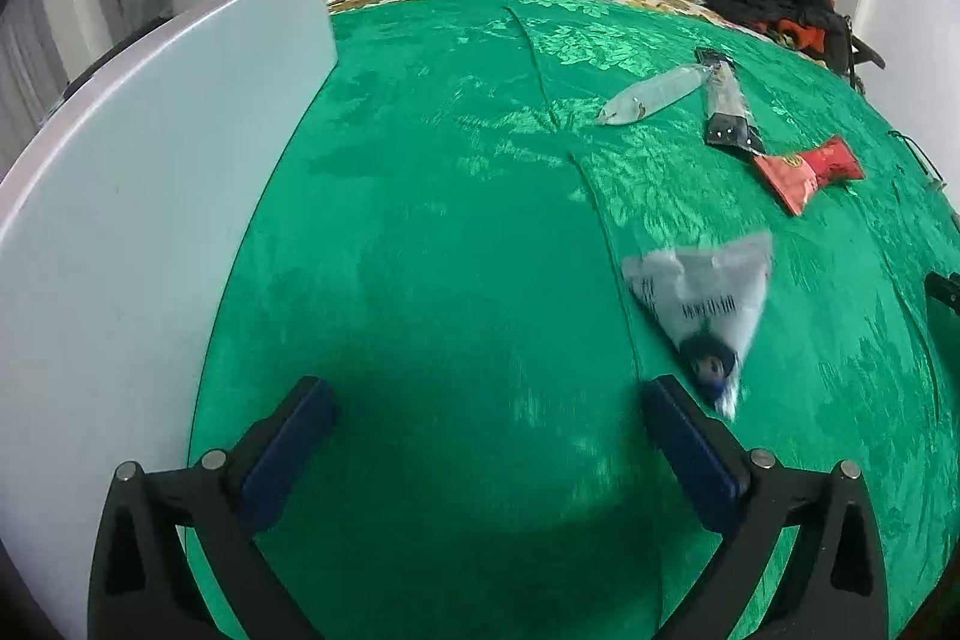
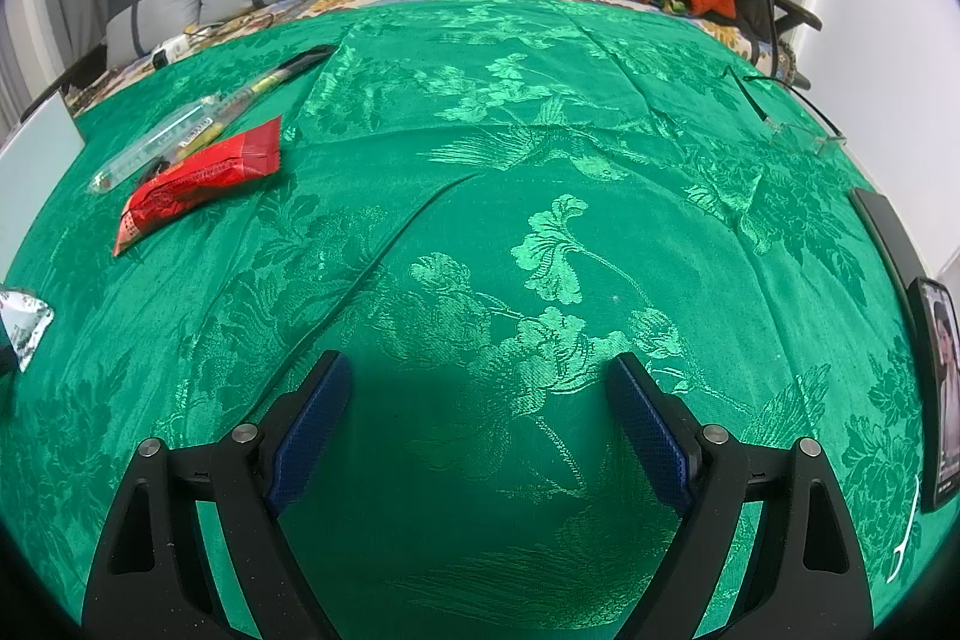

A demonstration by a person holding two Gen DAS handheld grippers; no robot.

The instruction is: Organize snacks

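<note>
Green patterned cloth carries the snacks: a red packet, a clear packet and a grey pouch just beyond the left claw. Both it and the right claw gape wide, holding nothing.

On the bed, your four snack packets lie to the right. The nearest packet sits just beside your left hand-held gripper; three more lie farther back. A board lies left.
</note>
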